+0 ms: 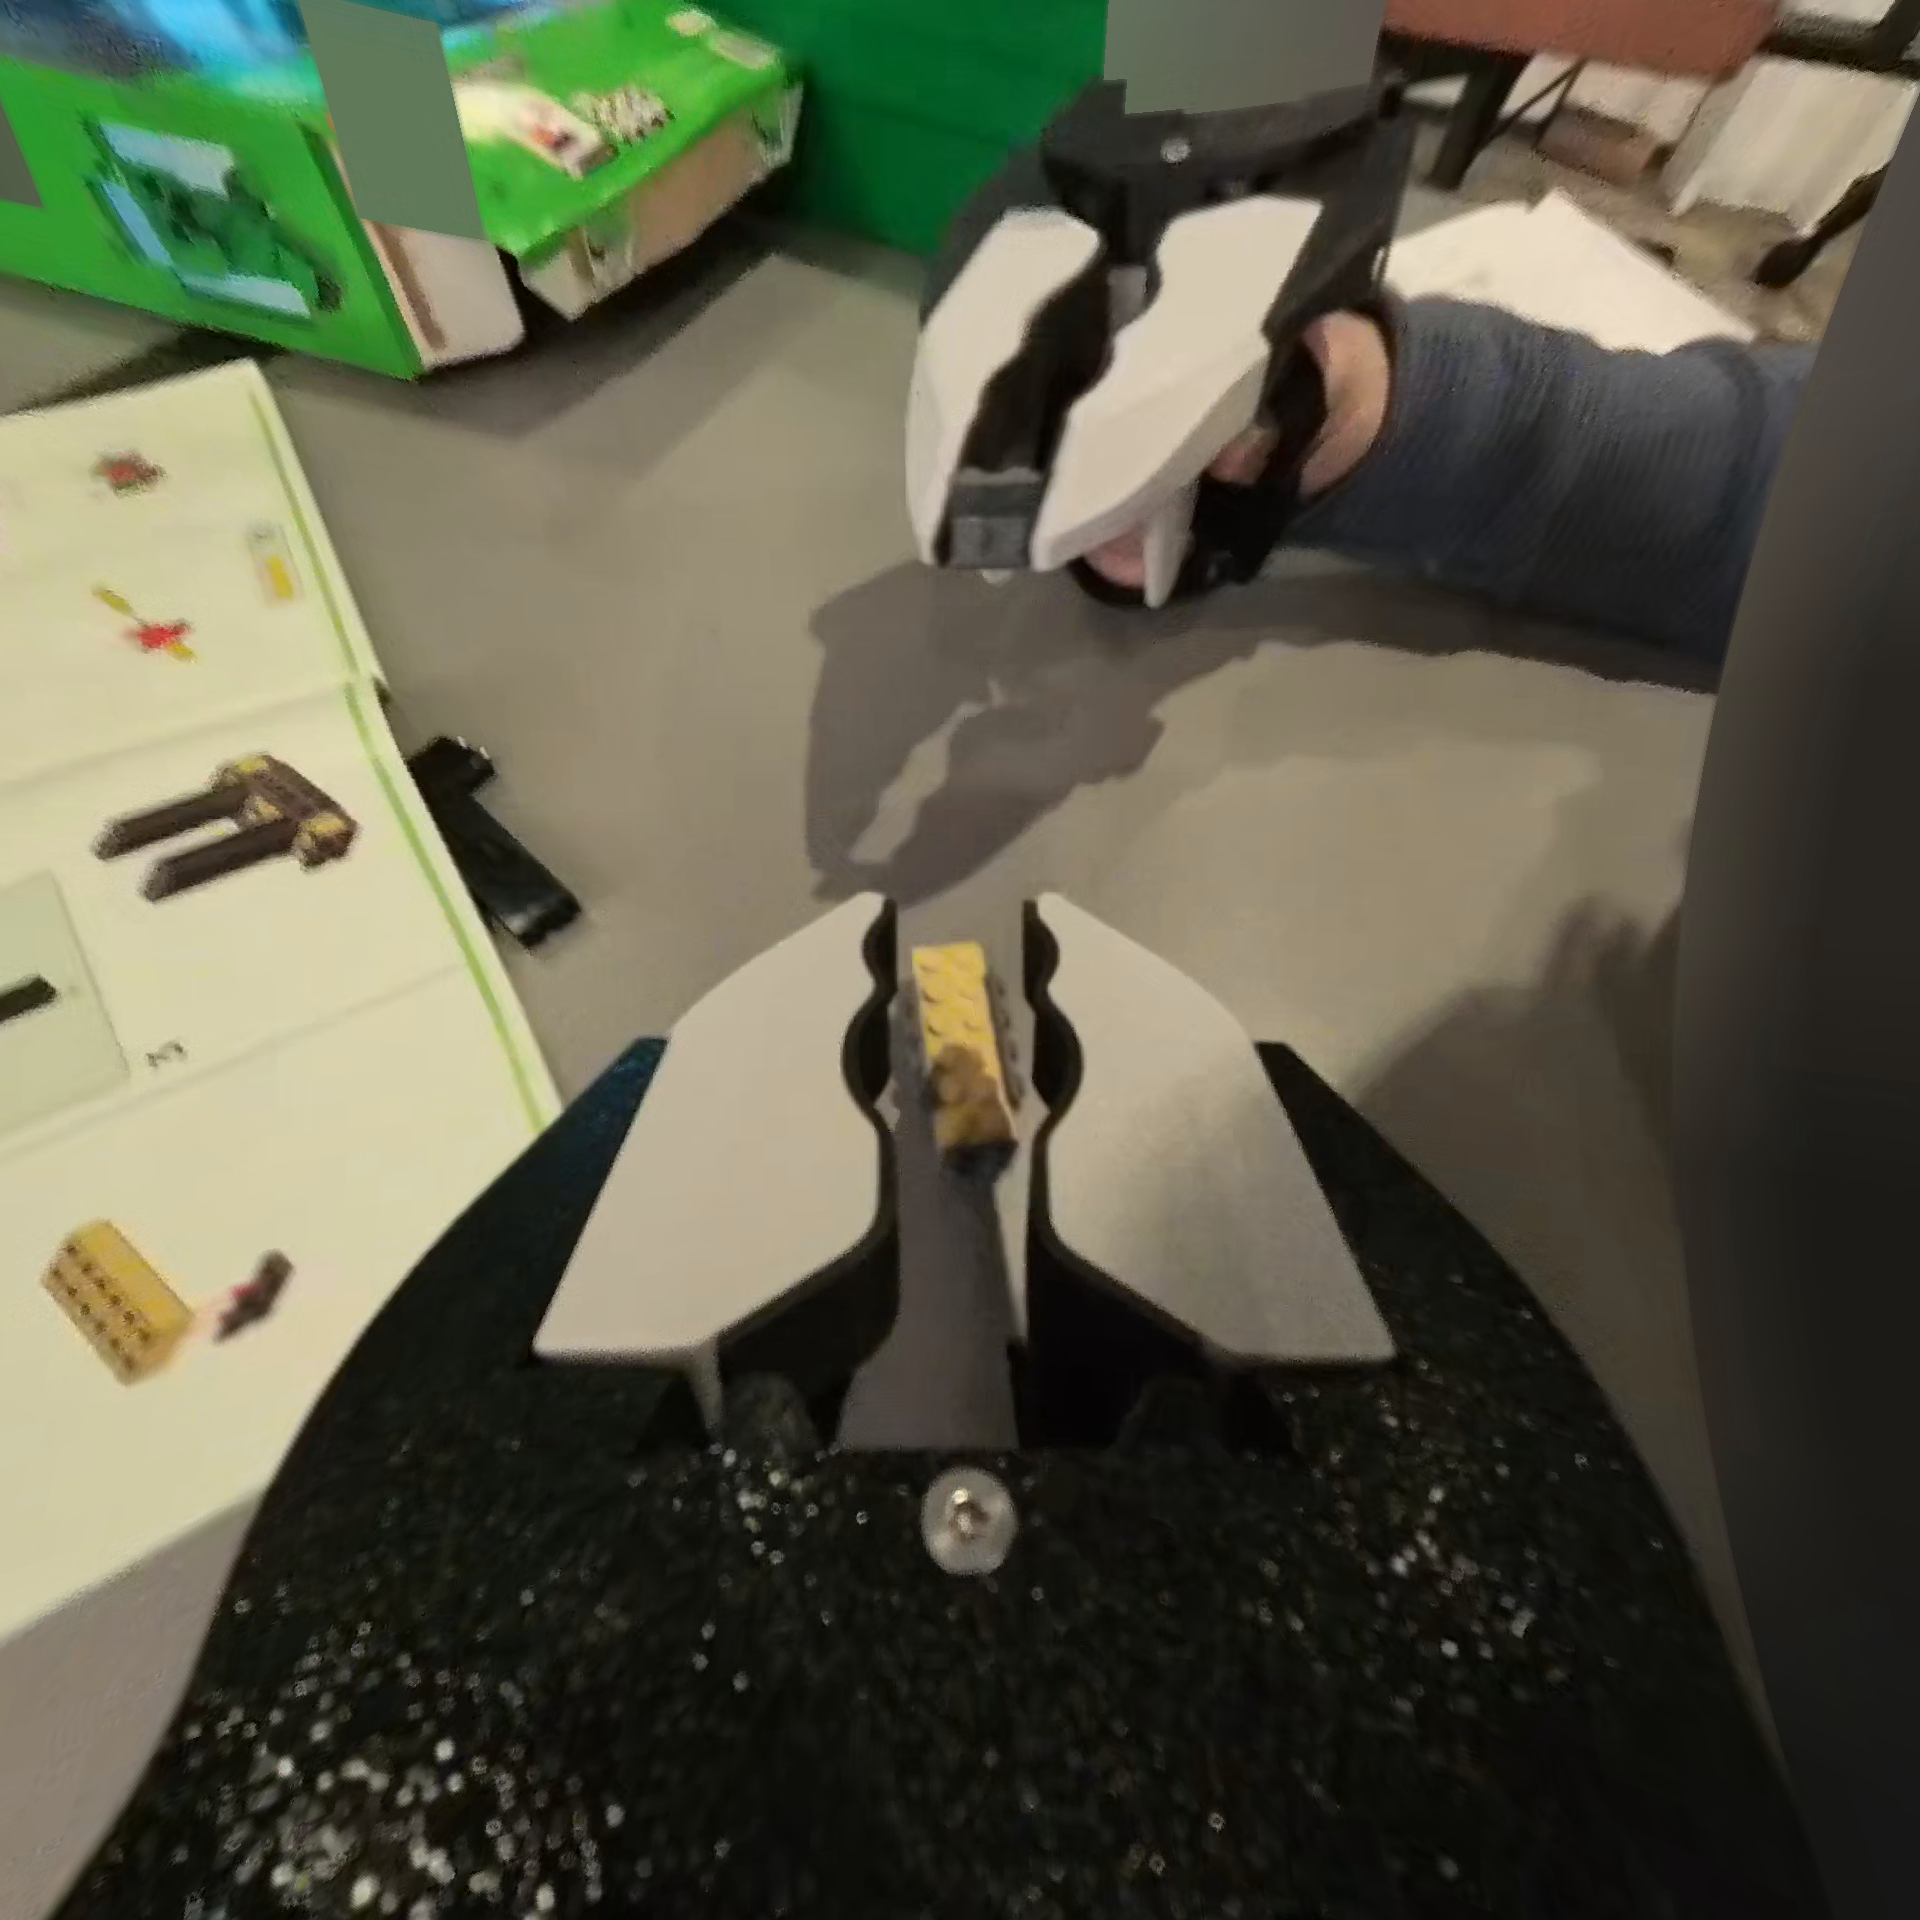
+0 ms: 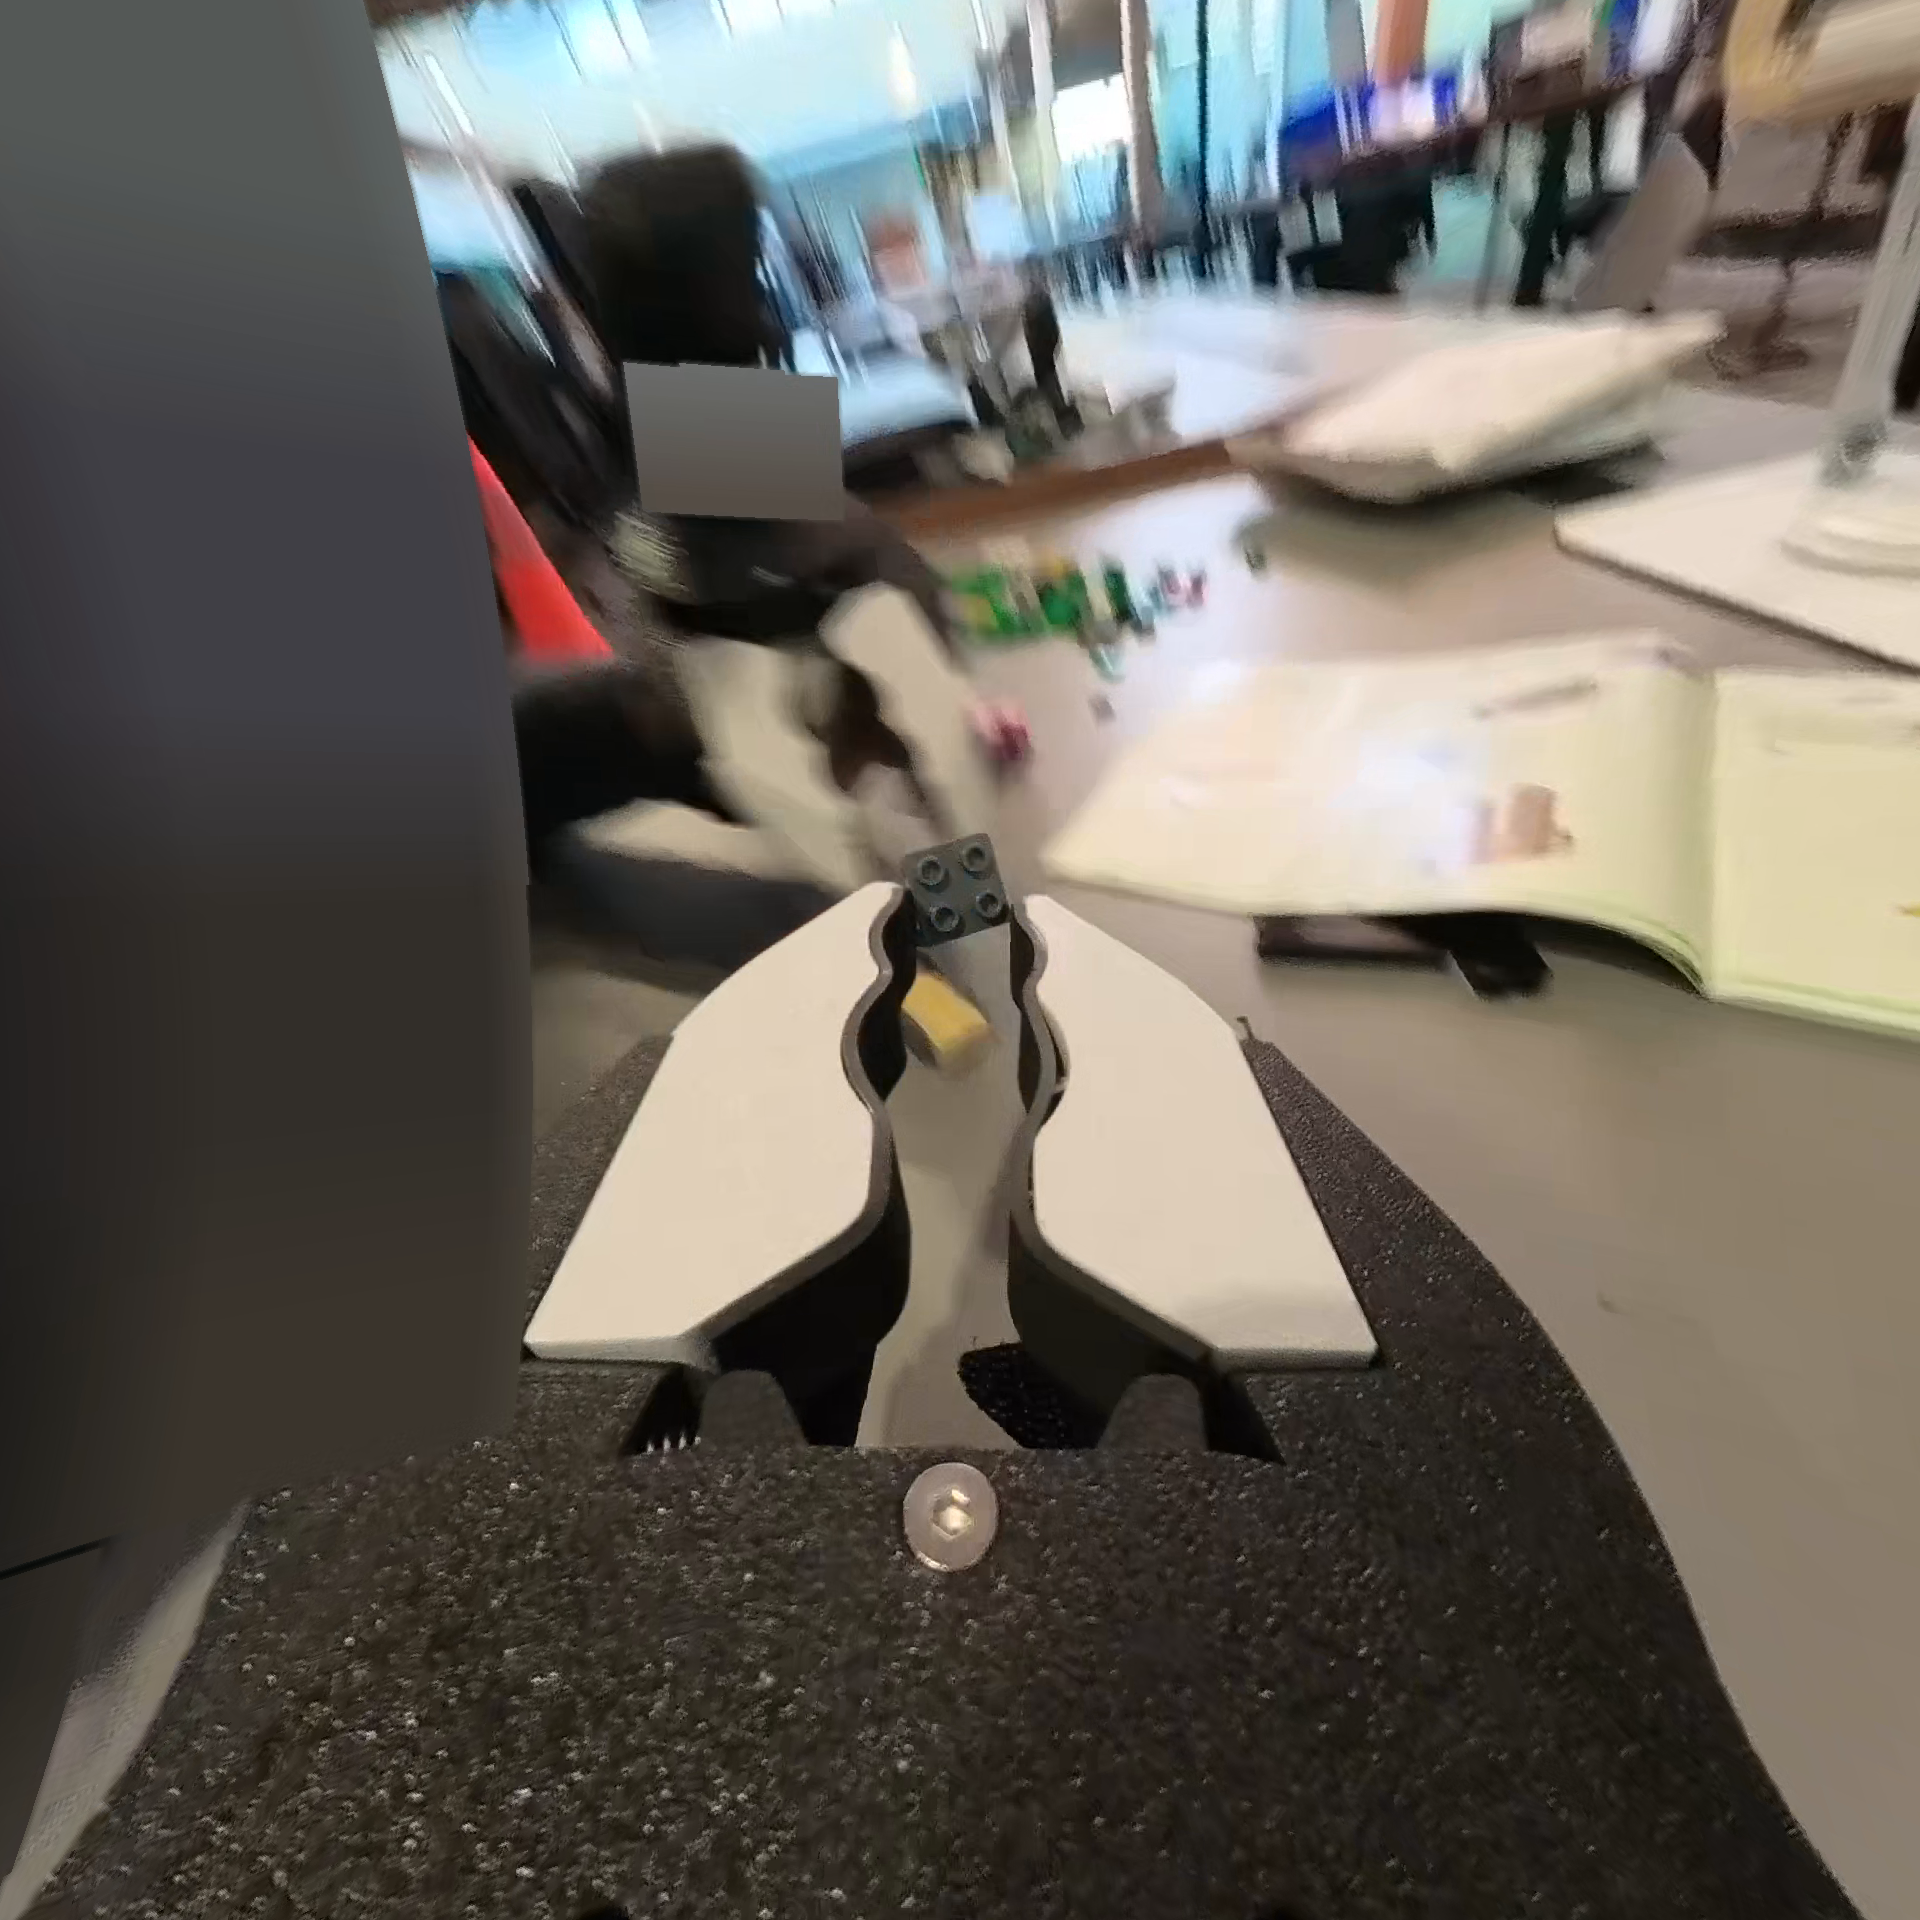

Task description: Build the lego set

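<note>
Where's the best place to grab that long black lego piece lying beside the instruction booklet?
Probably across the two long sides of the black lego piece, near its middle, coming from above: it lies flat on the grey table, and its narrow width suits the fingers.

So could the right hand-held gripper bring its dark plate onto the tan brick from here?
Probably yes. The right hand-held gripper hangs above bare grey table with open space down to the tan brick in the left hand-held gripper. Its dark plate sticks out past the tips.
</note>
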The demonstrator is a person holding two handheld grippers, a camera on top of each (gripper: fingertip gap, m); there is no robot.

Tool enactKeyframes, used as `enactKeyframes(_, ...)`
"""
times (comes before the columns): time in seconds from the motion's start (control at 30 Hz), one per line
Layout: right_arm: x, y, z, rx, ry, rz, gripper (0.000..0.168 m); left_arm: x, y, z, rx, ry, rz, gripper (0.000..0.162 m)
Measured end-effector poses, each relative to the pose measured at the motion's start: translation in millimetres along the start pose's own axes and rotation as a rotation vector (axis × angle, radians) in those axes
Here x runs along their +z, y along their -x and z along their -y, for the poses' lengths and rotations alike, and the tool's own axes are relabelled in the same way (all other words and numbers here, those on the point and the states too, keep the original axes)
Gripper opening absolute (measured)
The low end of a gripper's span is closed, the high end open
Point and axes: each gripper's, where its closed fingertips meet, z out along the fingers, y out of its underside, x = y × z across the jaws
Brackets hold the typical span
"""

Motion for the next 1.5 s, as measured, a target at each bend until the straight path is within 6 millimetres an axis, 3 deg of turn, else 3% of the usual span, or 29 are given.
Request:
enactKeyframes(0.2, 13.1, -2.4, -49.8, -0.199, 0.333, -0.063, 0.016, 6.4, -7.3, -41.7, -0.040, 0.243, 0.082, 0.043)
enactKeyframes(0.37, 18.4, 1.3, -68.5, -0.311, 0.467, -0.070, 0.016, 11.9, -5.4, -51.2, -0.032, 0.324, 0.093, 0.041)
enactKeyframes(0.43, 18.3, 2.5, -69.7, -0.313, 0.473, -0.059, 0.017, 12.8, -4.1, -52.2, -0.012, 0.344, 0.105, 0.036)
enactKeyframes(0.47, 18.1, 4.3, -69.2, -0.311, 0.468, -0.043, 0.017, 12.9, -4.2, -52.0, 0.001, 0.348, 0.106, 0.025)
enactKeyframes(0.6, 16.9, 13.1, -65.2, -0.314, 0.433, 0.019, 0.016, 13.8, -2.8, -50.2, 0.078, 0.351, 0.129, 0.024)
enactKeyframes(0.93, 15.8, 15.6, -77.4, -0.308, 0.513, 0.057, 0.017, 16.0, -3.7, -43.7, 0.375, 0.351, 0.168, 0.024)
enactKeyframes(1.33, 13.6, 15.4, -83.2, -0.301, 0.553, 0.060, 0.018, 16.5, -12.1, -36.9, 0.401, 0.307, 0.116, 0.024)
enactKeyframes(1.5, 8.9, 13.2, -84.0, -0.294, 0.559, 0.047, 0.028, 15.6, -13.0, -38.4, 0.371, 0.307, 0.100, 0.024)
